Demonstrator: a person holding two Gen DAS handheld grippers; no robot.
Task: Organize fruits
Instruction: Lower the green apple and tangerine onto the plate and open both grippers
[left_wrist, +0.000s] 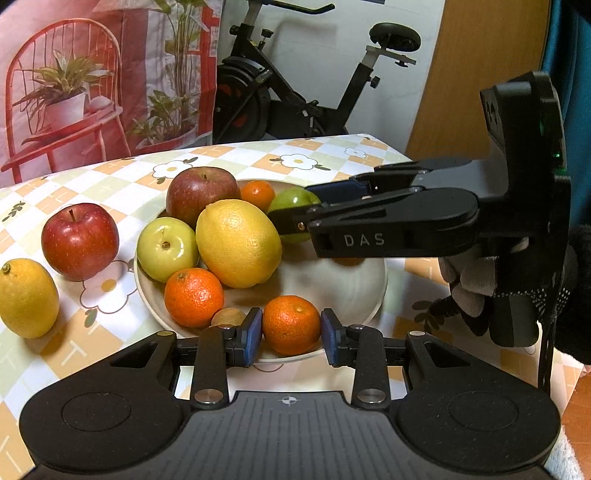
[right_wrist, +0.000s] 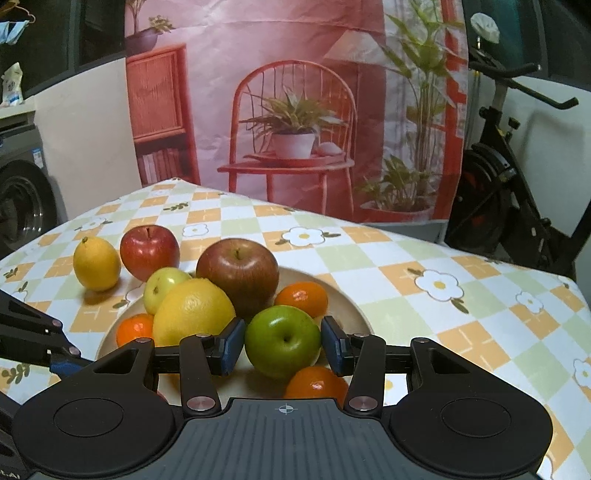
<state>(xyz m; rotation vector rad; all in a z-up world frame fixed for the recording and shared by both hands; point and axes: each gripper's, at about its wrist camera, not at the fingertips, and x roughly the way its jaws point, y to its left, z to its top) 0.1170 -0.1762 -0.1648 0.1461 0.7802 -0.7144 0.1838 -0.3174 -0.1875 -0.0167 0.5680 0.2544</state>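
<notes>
A cream plate (left_wrist: 369, 295) holds a dark red apple (left_wrist: 202, 194), a big yellow citrus (left_wrist: 238, 243), a pale yellow-green apple (left_wrist: 167, 248) and several mandarins. My left gripper (left_wrist: 291, 338) is shut on a mandarin (left_wrist: 291, 325) at the plate's near rim, with both blue pads against its sides. My right gripper (right_wrist: 283, 345) is shut on a green apple (right_wrist: 282, 339) over the plate's right side. From the left wrist view it reaches in from the right with that green apple (left_wrist: 295, 203). A mandarin (right_wrist: 316, 382) lies just below the apple.
On the checked tablecloth left of the plate stand a red apple (left_wrist: 79, 240) and a lemon (left_wrist: 27, 297). A gloved hand (left_wrist: 517, 295) holds the right gripper. Behind the table are a printed backdrop (right_wrist: 295, 110) and an exercise bike (left_wrist: 295, 92). The cloth (right_wrist: 443, 314) right of the plate is bare.
</notes>
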